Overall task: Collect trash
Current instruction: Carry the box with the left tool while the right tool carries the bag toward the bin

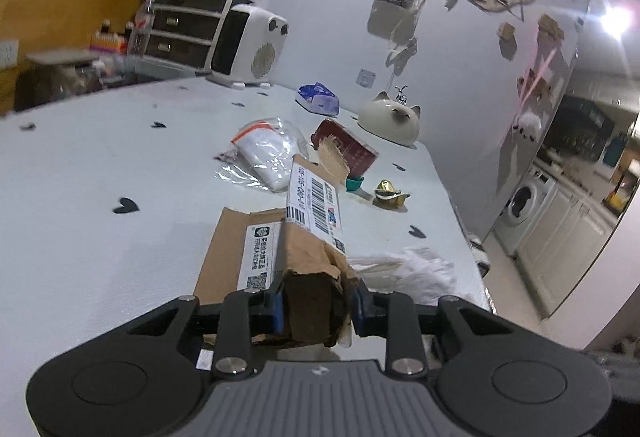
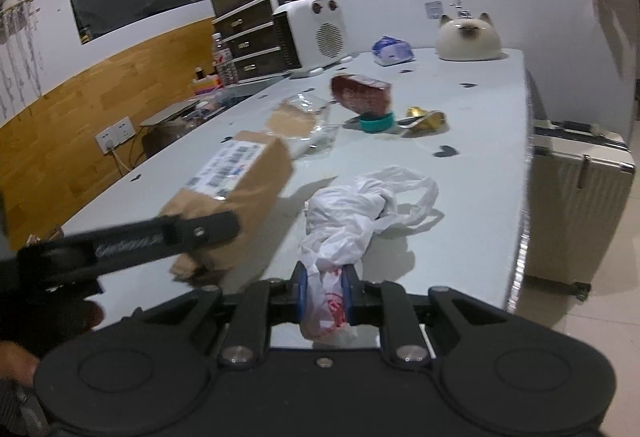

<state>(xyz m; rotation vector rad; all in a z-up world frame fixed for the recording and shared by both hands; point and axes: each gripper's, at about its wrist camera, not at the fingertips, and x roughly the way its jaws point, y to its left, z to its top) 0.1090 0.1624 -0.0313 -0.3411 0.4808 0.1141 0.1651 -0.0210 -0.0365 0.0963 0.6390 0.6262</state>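
Observation:
My left gripper (image 1: 318, 307) is shut on the torn near end of a brown cardboard box (image 1: 308, 237) with barcode labels. The box points away over the white table (image 1: 100, 177). In the right wrist view the same box (image 2: 240, 189) lies at the left, with a left gripper finger (image 2: 208, 229) across its side. My right gripper (image 2: 323, 297) is shut on the bunched end of a white plastic bag (image 2: 352, 213). The rest of the bag lies crumpled on the table ahead of it. That bag (image 1: 416, 269) shows at the right of the box.
Further along the table lie a clear plastic bag (image 1: 264, 153), a red box (image 1: 348, 149), a teal lid (image 1: 354, 183), a gold wrapper (image 1: 390, 193) and a blue pack (image 1: 320, 99). A cat-shaped ornament (image 1: 394, 119) and a white heater (image 1: 250, 45) stand behind. A suitcase (image 2: 580, 205) stands beside the table.

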